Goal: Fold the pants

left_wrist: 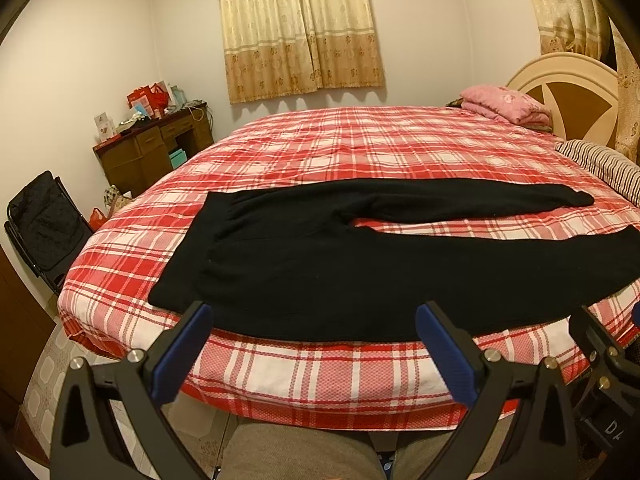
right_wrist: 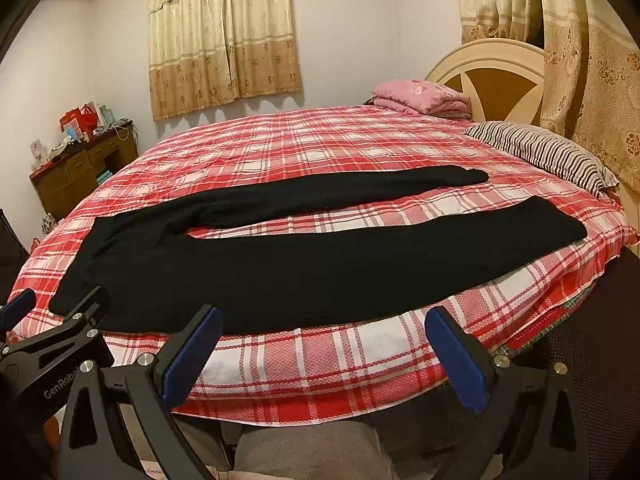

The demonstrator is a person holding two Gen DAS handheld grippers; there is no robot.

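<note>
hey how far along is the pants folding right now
Done: black pants lie spread flat on the plaid bed, legs apart. In hand: nothing; left gripper and right gripper hover open at the near edge. Left: every fold.

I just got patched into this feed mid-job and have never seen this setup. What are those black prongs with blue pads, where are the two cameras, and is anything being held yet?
No robot arm here: a person holds one claw in each hand, with a fisheye camera looking along its fingers. The left view shows the left claw; the right view shows the right claw. Both stand wide open, holding nothing. Black pants lie flat and unfolded on the red plaid bed, waistband left, legs stretching right towards a striped pillow. Each claw also peeks into the other's view.
</note>
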